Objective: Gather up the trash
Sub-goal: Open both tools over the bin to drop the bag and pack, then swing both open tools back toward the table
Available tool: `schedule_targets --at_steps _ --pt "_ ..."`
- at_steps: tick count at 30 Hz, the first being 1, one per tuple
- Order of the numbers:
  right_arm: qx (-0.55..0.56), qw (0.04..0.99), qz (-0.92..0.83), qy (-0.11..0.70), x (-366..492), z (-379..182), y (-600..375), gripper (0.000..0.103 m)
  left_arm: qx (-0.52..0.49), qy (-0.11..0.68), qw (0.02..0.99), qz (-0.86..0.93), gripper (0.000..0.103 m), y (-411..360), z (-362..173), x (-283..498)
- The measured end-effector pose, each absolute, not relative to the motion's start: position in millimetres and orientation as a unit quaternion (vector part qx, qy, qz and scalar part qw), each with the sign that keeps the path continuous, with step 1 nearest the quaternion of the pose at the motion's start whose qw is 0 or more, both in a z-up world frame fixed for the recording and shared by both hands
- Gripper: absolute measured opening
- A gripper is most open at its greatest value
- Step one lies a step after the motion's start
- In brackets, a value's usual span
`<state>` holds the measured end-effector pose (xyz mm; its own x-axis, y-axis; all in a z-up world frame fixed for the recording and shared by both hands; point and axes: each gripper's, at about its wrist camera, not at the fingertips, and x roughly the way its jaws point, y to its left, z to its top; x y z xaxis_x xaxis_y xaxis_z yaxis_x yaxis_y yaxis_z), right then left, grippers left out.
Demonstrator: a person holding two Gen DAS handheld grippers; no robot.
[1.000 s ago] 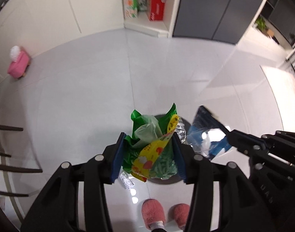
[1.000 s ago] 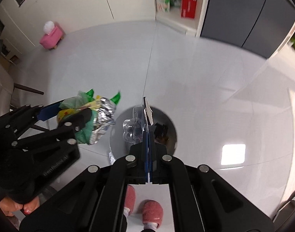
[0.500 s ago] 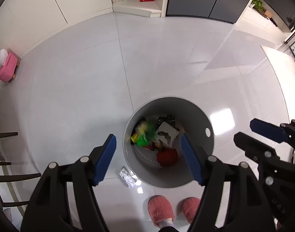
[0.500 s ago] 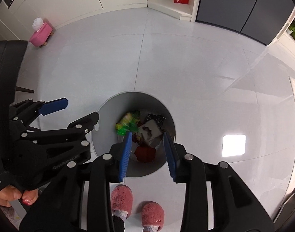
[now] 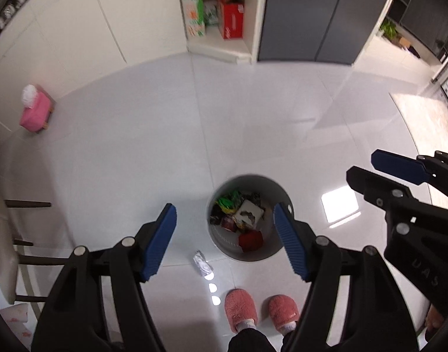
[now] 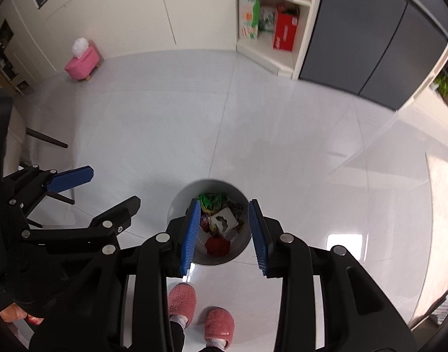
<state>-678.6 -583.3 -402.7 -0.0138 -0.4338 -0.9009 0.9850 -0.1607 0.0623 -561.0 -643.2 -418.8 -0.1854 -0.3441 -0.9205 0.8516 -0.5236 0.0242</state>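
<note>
- Glossy white floor tiles (image 5: pixel 153 146) fill both views, with cabinets and an open shelf along the far wall; both tools hang well above the floor and look steeply down.
- Nearest the cameras, the left gripper (image 5: pixel 225 245) has its blue pads spread wide with nothing between them, and the right gripper (image 6: pixel 224 233) holds its pads moderately apart, also carrying nothing.
- Below them stand the person's pink slippers (image 5: pixel 241 308), close to the near side of the bin.
- Just beyond the slippers sits the grey round bin (image 5: pixel 275 252), upright and open-topped, with collected trash inside: a green wrapper (image 5: pixel 229 201), a torn white card (image 5: pixel 248 214) and something red (image 5: pixel 250 239) near the bottom.
- One crumpled foil scrap (image 5: pixel 202 264) lies on the floor just beside the bin's left wall, outside it; judged from this, it is the piece not yet collected.
- To do the next pick well, I would lower the left gripper, since it is on that side and already wide, and bring the pads down on either side of the scrap without nudging the bin.
- Foil is light and springy, so a firm, full squeeze low on the crumple should keep it from slipping; carry it over the rim before letting go.
- Farther off, a pink stool (image 5: pixel 35 113) with a white tuft stands by the wall, and no other litter shows on the open floor.
</note>
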Motion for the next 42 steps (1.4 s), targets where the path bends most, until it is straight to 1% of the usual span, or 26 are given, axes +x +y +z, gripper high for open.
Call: schedule_targets --at_steps 7,11,14,19,21,22,23,33,37,42 --pt "0.354 0.607 -0.637 0.317 -658.1 -287.9 -562.6 0.033 0.425 0.226 0.482 -0.732 0.069 -625.5 -305.2 -538.9" --pt "0.316 0.642 -0.626 0.309 -639.5 -222.2 -546.1 0.033 0.399 0.208 0.526 -0.722 0.07 -605.1 -254.0 -519.6" --pt "0.293 0.672 -0.608 0.304 -623.9 -188.1 -538.7 0.033 0.381 0.203 0.567 -0.701 0.073 -584.4 -219.6 -495.3" --pt "0.244 0.74 -0.547 0.306 -574.2 -142.0 -525.6 0.036 0.334 0.233 0.649 -0.643 0.074 -537.4 -174.8 -434.0" --pt "0.219 0.766 -0.519 0.308 -548.7 -131.6 -522.1 0.039 0.313 0.249 0.68 -0.615 0.075 -516.6 -163.5 -405.6" --pt "0.209 0.778 -0.506 0.308 -535.8 -127.5 -520.0 0.045 0.303 0.255 0.697 -0.598 0.075 -504.7 -158.8 -390.4" --pt "0.199 0.791 -0.491 0.307 -521.5 -124.5 -515.5 0.048 0.293 0.261 0.712 -0.583 0.075 -492.4 -153.3 -375.2" --pt "0.109 0.891 -0.297 0.325 -353.0 -89.8 -442.5 0.049 0.201 0.3 0.839 -0.407 0.077 -360.1 -108.1 -245.2" --pt "0.085 0.911 -0.226 0.333 -288.0 -81.0 -404.0 0.05 0.17 0.312 0.872 -0.338 0.079 -307.9 -96.5 -191.1" --pt "0.054 0.926 -0.152 0.341 -208.4 -77.3 -364.5 0.05 0.127 0.331 0.894 -0.275 0.08 -246.3 -91.6 -120.4"
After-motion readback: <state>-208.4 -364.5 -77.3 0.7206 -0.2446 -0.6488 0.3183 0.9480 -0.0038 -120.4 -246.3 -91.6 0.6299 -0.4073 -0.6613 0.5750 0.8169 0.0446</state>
